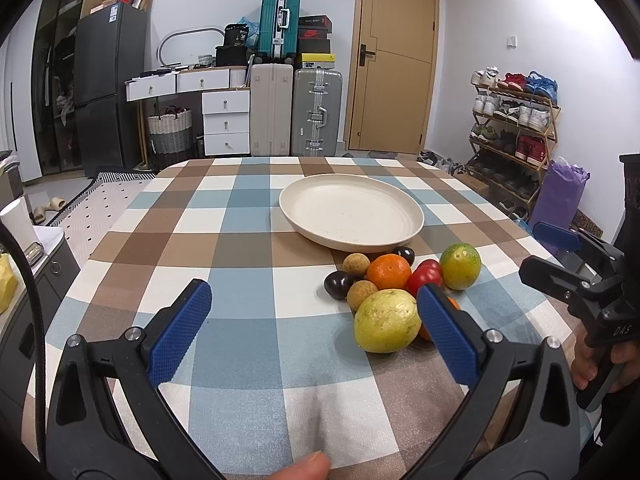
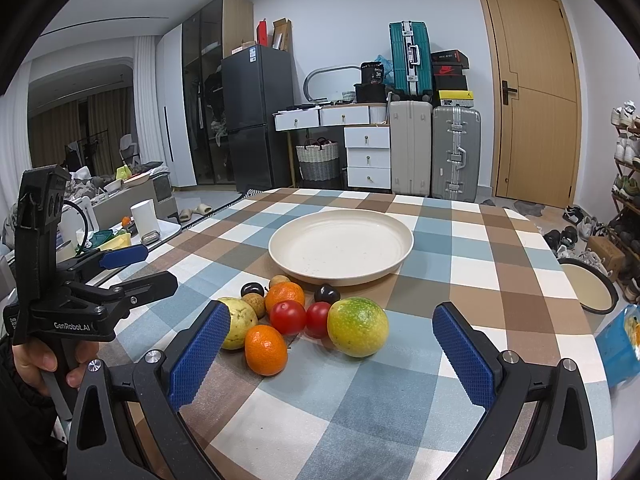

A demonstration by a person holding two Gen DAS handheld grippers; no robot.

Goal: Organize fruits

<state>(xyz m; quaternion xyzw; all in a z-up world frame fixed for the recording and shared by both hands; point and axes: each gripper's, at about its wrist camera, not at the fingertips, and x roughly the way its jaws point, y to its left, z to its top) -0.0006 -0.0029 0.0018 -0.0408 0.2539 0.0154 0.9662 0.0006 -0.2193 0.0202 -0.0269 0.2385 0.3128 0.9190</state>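
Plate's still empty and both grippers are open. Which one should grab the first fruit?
Probably right. The right gripper already frames the green-yellow fruit between its open fingers. The left gripper points at bare cloth, the yellow fruit beside its right finger. The plate lies just beyond.

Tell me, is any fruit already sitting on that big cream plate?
No. The cream plate is bare, and all the fruits, like the orange and the green-yellow fruit, lie on the checked tablecloth in front of it.

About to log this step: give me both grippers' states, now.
Left gripper: open, holding nothing.
Right gripper: open, holding nothing.
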